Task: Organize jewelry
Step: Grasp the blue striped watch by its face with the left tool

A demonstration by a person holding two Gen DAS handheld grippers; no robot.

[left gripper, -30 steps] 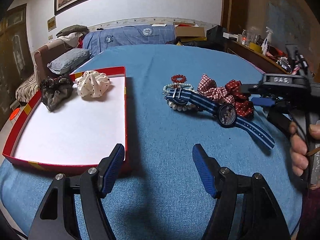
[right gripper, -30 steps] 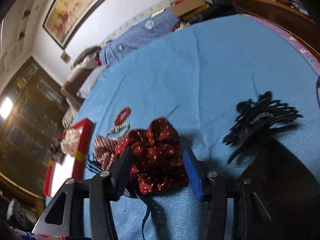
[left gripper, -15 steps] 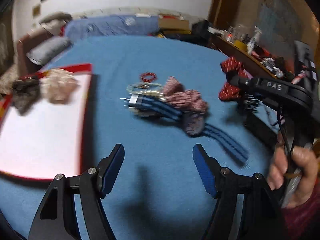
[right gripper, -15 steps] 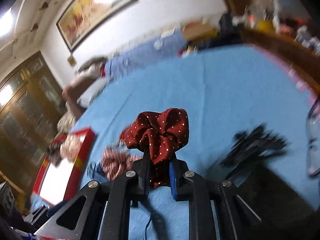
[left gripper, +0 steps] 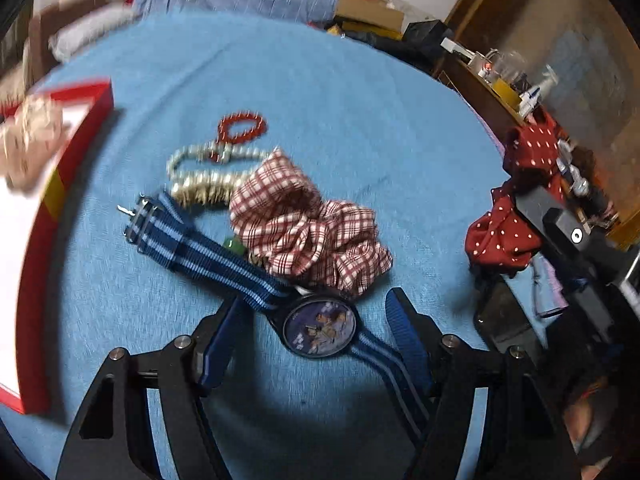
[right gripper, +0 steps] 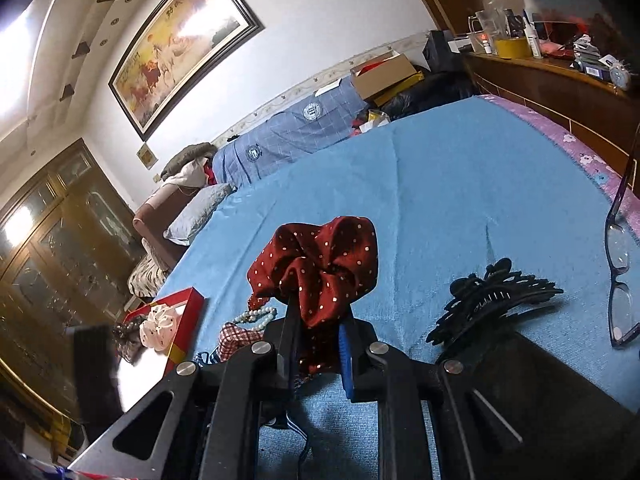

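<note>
My right gripper (right gripper: pixel 318 332) is shut on a dark red polka-dot scrunchie (right gripper: pixel 320 256) and holds it above the blue bedspread; it also shows in the left wrist view (left gripper: pixel 516 208). My left gripper (left gripper: pixel 316 328) is open, its fingers on either side of the face of a blue striped watch (left gripper: pixel 320 326). A red-checked scrunchie (left gripper: pixel 308 232), a pearl bracelet (left gripper: pixel 200 176) and a red bead bracelet (left gripper: pixel 240 128) lie just beyond. The red-rimmed white tray (left gripper: pixel 40 208) at the left holds a cream scrunchie (left gripper: pixel 28 140).
A black hair claw (right gripper: pixel 492 300) and glasses (right gripper: pixel 618 264) lie on the bedspread to the right. A wooden shelf (right gripper: pixel 560 72) with bottles runs along the right. Pillows and a sofa are at the far left.
My right gripper closed on the dark red scrunchie and lifted it off the bed. My left gripper moved forward and right, bringing its open fingers around the watch face.
</note>
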